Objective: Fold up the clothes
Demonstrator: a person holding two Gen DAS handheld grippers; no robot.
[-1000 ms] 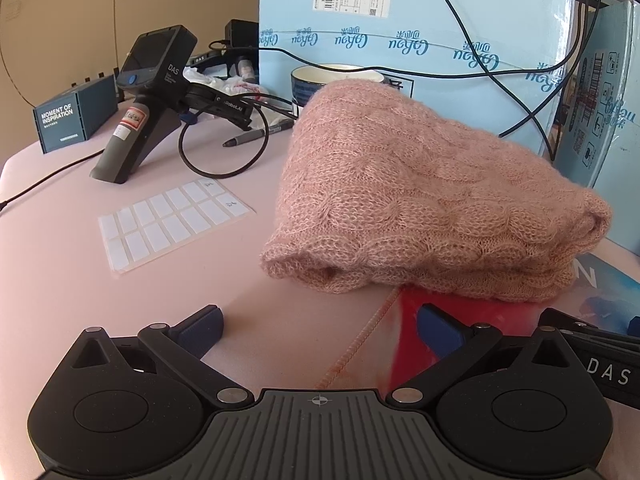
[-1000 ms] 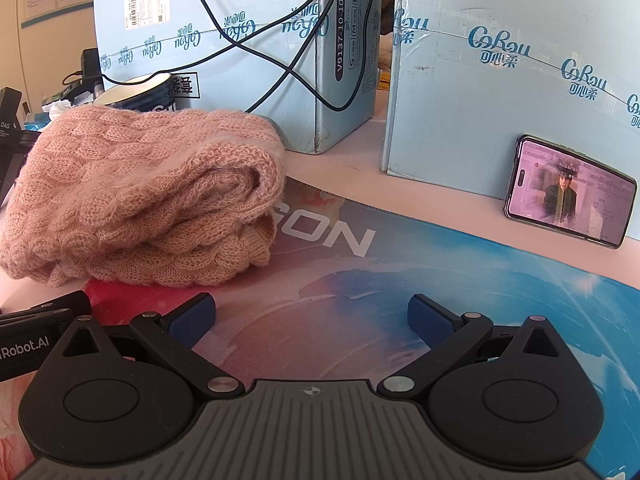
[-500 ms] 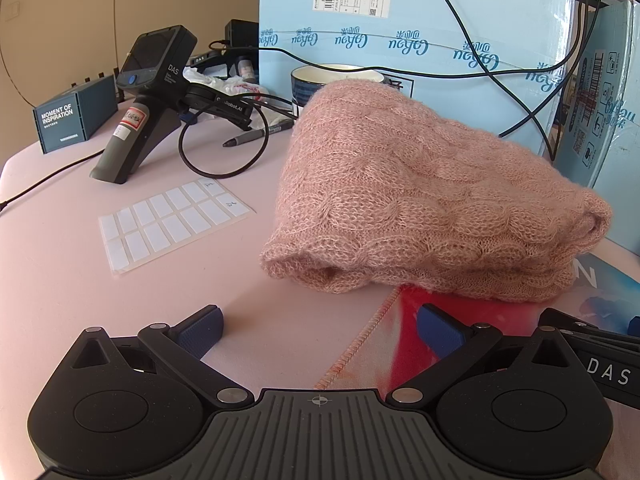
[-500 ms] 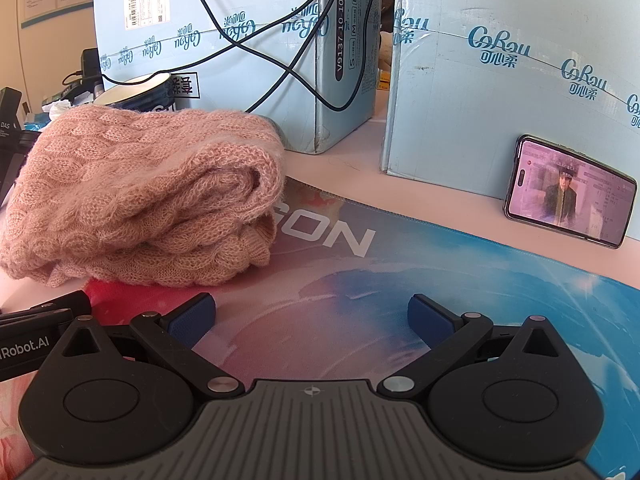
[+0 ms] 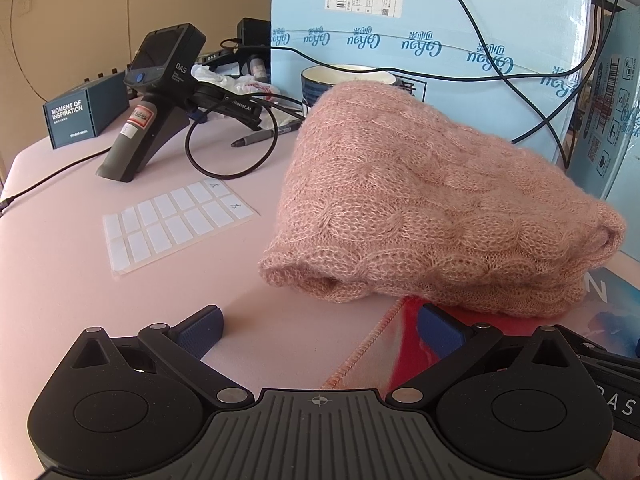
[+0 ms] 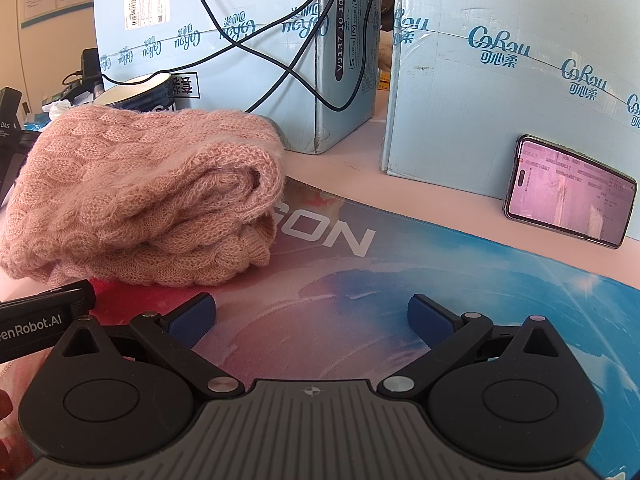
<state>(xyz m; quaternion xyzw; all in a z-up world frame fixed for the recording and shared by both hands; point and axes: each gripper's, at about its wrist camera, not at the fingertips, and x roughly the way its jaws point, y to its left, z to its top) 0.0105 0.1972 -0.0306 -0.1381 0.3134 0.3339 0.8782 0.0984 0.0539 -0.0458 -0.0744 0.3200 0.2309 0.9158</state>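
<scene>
1. The pink cable-knit sweater [image 5: 436,216] lies as a thick layered bundle, partly on the printed desk mat [image 6: 460,280] and partly on the pale pink tabletop [image 5: 72,280], in front of the light-blue cartons [image 6: 500,92]. By the look of it the folding is done or nearly so.
2. Both tools rest low, short of the bundle and touching no cloth. The left gripper [image 5: 320,326] has its jaws spread wide and holds nothing; the right gripper [image 6: 310,316] is likewise wide apart and empty over the mat.
3. If another step is wanted, it likely means tidying the loose rolled edge on the sweater's right end, which calls for a shallow pinch of soft, stretchy knit without dragging the stack.
4. The room is a cluttered desk: black cables [image 5: 520,92] hang across the cartons, and a blue-rimmed bowl [image 5: 348,76] sits behind the sweater.
5. A spare handheld gripper unit [image 5: 156,100] stands to the left, near a dark box [image 5: 86,114] and a sheet of white labels [image 5: 176,220].
6. A phone [image 6: 568,192] leans against the right carton, screen lit; a marker pen [image 5: 266,136] lies beside a cable loop.
</scene>
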